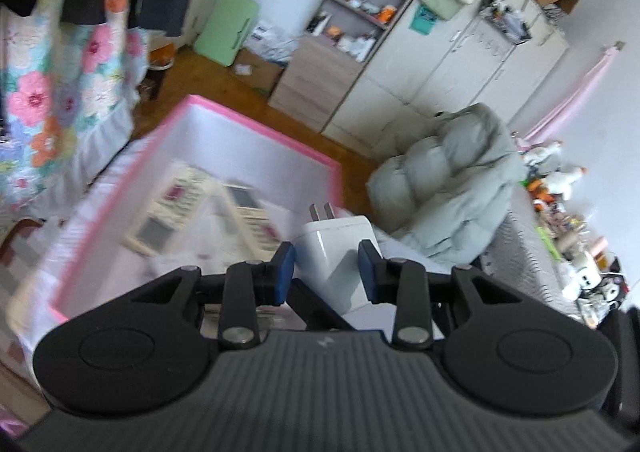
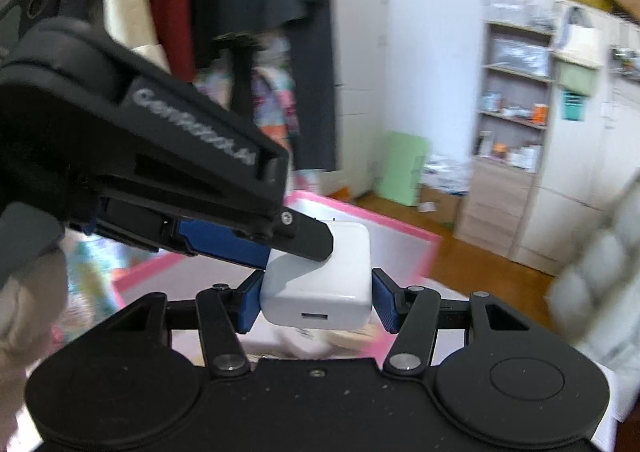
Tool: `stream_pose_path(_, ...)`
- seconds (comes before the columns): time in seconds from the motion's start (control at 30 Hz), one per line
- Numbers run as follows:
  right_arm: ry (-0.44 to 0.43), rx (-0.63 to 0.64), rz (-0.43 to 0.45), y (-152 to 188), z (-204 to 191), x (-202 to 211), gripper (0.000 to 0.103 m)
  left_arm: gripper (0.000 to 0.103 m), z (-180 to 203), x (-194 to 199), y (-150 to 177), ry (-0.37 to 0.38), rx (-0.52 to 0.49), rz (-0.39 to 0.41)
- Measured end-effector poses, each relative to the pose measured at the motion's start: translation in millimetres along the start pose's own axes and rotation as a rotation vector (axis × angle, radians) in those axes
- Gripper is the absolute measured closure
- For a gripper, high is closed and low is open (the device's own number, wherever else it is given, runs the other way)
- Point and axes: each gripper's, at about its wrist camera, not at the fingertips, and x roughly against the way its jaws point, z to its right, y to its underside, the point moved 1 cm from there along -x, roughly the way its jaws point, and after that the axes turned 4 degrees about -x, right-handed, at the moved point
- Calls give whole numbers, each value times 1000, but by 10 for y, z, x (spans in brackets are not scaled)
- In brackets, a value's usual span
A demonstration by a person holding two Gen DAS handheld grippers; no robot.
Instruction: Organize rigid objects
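A white plug-in charger (image 1: 338,256) with two metal prongs sits between the blue pads of my left gripper (image 1: 327,270), held above a pink-rimmed white box (image 1: 256,120). In the right wrist view the same charger (image 2: 320,284) is between the blue pads of my right gripper (image 2: 316,302), its port facing the camera. The left gripper (image 2: 280,244) comes in from the upper left there and also clamps the charger. Both grippers touch it at once. Two cream remote controls (image 1: 188,204) lie inside the box.
A grey puffer jacket (image 1: 452,180) lies on the bed to the right. A shelf unit (image 1: 360,8) and white cupboards stand on the far side of the wooden floor. Floral bedding (image 1: 52,92) and dark clothes hang at the left.
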Motion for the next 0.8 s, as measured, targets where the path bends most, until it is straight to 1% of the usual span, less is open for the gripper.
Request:
stream_pose_path(0.07,-49,5,-22,-46,-54,-172,42,70,-147,-14,-68,-29,-9,-14)
stream_pose_path(0.17,-62,31,-70,-112,-128,-405,42,70,-300,-98,-142,-67,-19,-28)
stream_pose_path(0.23,-77,21,-117,-129,-135,-545,42,70,-363,-215,-180,-85,-16,-42)
stream_pose_path(0.3,-89,4,-166,-161,-103,-687,42,70,-450,-363,-215,-92,3,-63)
stream_pose_path(0.37,-122,-36,-218,-165,-15,-849,42,70,-524,-480,-238,-100,10,-75)
stream_pose_path(0.43,-161,-101,-272,-177,58,-987,42,70,-591,-572,-231,-96,11,-89)
stream_pose_path(0.5,-175,-110,-303,-181,95,-1080,42,70,-651,-647,-222,-86,16,-95)
stream_pose_path(0.57,-168,-90,-307,-154,61,-1141,42,71,-709,-731,-237,-81,25,-102)
stream_pose_path(0.63,-165,-95,-323,-130,70,-1208,41,73,-760,-801,-245,-78,40,-116)
stream_pose_path(0.67,-159,-96,-302,-132,85,-1220,39,73,-780,-812,-244,-78,45,-110)
stream_pose_path(0.7,-154,-93,-272,-143,92,-1187,32,73,-786,-797,-243,-79,47,-97)
stream_pose_path(0.73,-149,-89,-252,-159,102,-1151,31,73,-788,-777,-249,-87,42,-88)
stream_pose_path(0.8,-136,-80,-215,-162,131,-1044,30,73,-740,-704,-260,-108,7,-70)
